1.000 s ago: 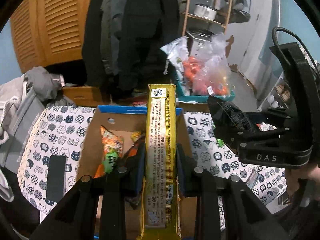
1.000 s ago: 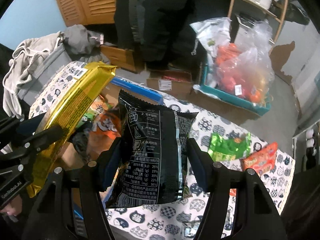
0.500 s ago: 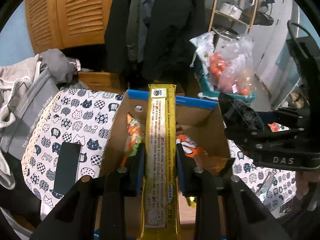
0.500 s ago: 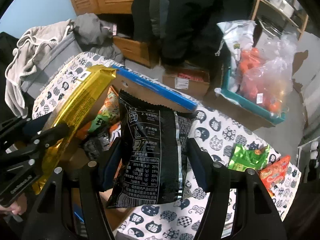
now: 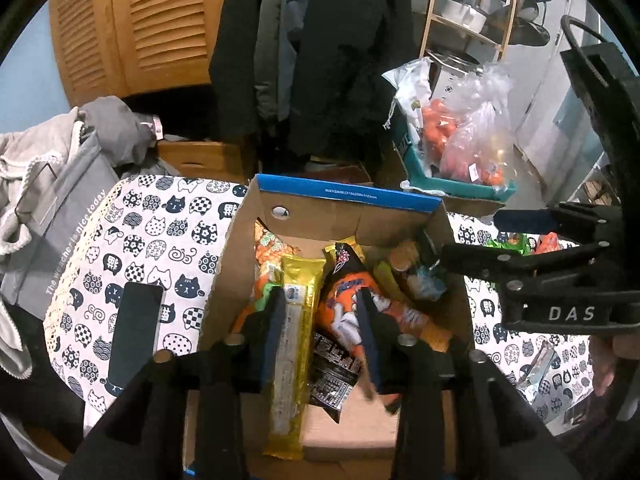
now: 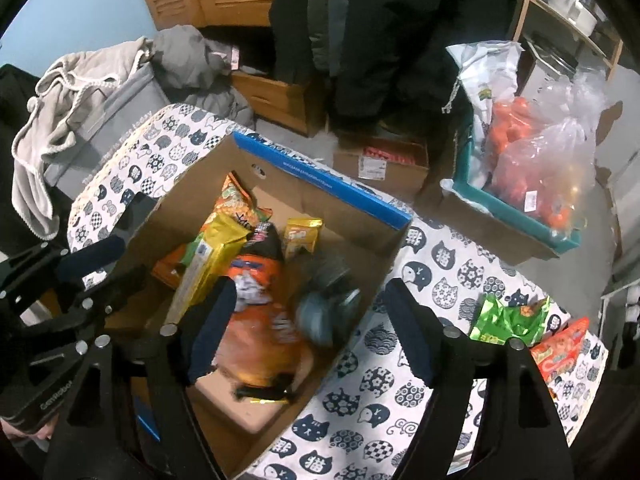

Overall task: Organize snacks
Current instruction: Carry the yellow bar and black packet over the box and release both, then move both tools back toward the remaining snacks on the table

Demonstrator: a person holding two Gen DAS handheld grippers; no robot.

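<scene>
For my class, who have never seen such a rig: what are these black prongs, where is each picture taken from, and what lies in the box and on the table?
A person holds two hand-held grippers; each carries a camera looking along its fingers. In the left view, the left gripper is opening around a long gold packet lying in the cardboard box. In the right view, the right gripper is opening with nothing gripped. The box holds several snack packets. On the cat-print tablecloth lie a green packet and an orange packet.
</scene>
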